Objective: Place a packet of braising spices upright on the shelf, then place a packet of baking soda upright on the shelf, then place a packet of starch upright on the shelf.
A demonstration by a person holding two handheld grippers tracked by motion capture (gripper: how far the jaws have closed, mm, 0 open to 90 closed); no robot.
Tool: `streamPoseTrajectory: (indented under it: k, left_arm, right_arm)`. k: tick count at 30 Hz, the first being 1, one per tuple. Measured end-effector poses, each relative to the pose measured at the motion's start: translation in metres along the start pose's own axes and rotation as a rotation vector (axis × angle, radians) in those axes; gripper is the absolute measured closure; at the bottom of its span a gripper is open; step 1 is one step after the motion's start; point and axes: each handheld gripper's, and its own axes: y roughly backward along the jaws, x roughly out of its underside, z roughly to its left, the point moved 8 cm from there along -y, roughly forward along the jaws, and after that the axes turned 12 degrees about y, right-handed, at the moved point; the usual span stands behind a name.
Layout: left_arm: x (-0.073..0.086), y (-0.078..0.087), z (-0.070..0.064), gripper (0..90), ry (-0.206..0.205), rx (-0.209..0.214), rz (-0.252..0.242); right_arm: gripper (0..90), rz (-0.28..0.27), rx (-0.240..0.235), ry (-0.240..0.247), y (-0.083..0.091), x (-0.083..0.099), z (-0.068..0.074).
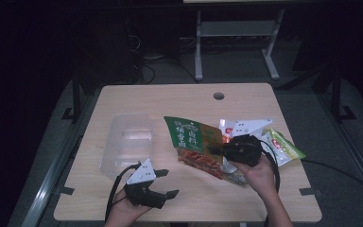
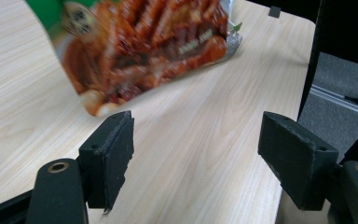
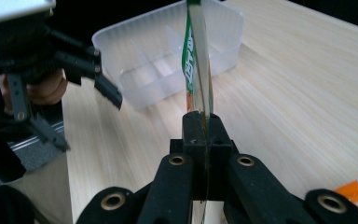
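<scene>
A green and red snack bag [image 1: 194, 144] is lifted off the wooden table [image 1: 179, 101], tilted, with my right gripper [image 1: 216, 150] shut on its right edge. In the right gripper view the bag [image 3: 196, 65] stands edge-on, pinched between the closed jaws of the right gripper [image 3: 204, 125]. My left gripper [image 1: 168, 183] is held low near the table's front edge, open and empty, just left of the bag's lower end. In the left gripper view, the left gripper [image 2: 196, 135] has its jaws wide apart and the bag [image 2: 140, 46] hangs beyond them.
A clear plastic divided container [image 1: 127, 142] stands on the left half of the table, also seen as the container [image 3: 168, 51] behind the bag. A yellow-green packet [image 1: 287, 147] and a red-and-white packet [image 1: 227, 130] lie at the right. A cable hole [image 1: 218, 96] sits near the far edge.
</scene>
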Motion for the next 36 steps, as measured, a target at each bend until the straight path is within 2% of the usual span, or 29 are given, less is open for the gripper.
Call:
streamPoseTrajectory:
  k: [7, 14, 20, 28, 33, 36]
  left_arm:
    - [0.002, 0.000, -0.001, 27.1, -0.011, 0.002, 0.009]
    - [0.002, -0.004, -0.003, 27.0, -0.023, 0.012, 0.023]
    - [0.002, -0.005, -0.005, 26.9, -0.027, 0.020, 0.017]
    - [0.004, -0.004, -0.007, 26.8, -0.020, 0.025, 0.020]
    - [0.006, -0.005, -0.009, 26.2, -0.044, 0.024, 0.033]
    - [0.006, -0.005, -0.012, 26.1, -0.034, 0.029, 0.037]
  right_arm:
    - [90.0, 0.002, -0.012, 0.019, -0.005, -0.016, 0.000]
    - [90.0, 0.002, -0.016, 0.015, -0.006, -0.020, -0.001]
    - [90.0, -0.005, -0.010, 0.003, -0.005, -0.025, -0.003]
    - [90.0, -0.008, -0.001, 0.011, -0.011, -0.048, -0.009]
    - [90.0, -0.012, -0.004, 0.028, -0.028, -0.073, -0.014]
    - [90.0, -0.010, -0.007, 0.046, -0.036, -0.082, -0.015]
